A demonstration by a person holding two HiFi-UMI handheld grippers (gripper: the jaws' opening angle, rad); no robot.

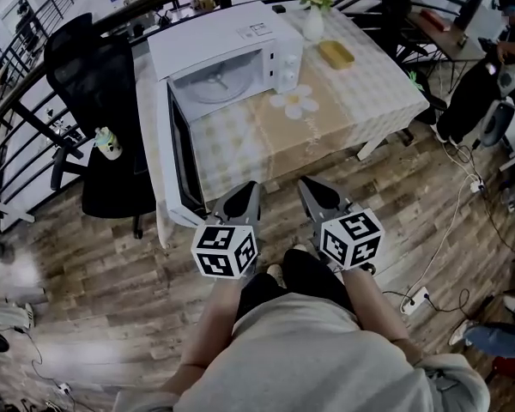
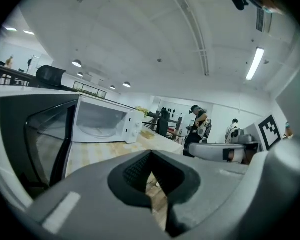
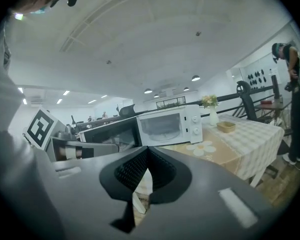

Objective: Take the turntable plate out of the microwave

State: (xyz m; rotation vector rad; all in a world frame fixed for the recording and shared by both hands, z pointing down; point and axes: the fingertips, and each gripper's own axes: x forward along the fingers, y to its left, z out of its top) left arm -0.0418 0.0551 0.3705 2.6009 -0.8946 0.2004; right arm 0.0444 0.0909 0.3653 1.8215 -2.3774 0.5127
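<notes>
Upper left of centre in the head view, a white box-shaped microwave [image 1: 240, 37] stands with its dark-windowed door [image 1: 178, 157] swung open. The round glass turntable plate [image 1: 216, 82] lies inside the cavity. To the right on the checked-cloth table [image 1: 369, 93] sits a shallow yellow dish [image 1: 336, 54], contents unclear. Bottom centre, the left gripper [image 1: 251, 191] and right gripper [image 1: 309, 187] point at the table side by side, well short of the microwave, jaws pressed together on nothing.

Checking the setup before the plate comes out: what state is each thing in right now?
Door: swung wide open.
Plate: flat inside the microwave, untouched.
Left gripper: shut, empty, short of the table.
Right gripper: shut, empty.
Vase: upright on the table.
</notes>
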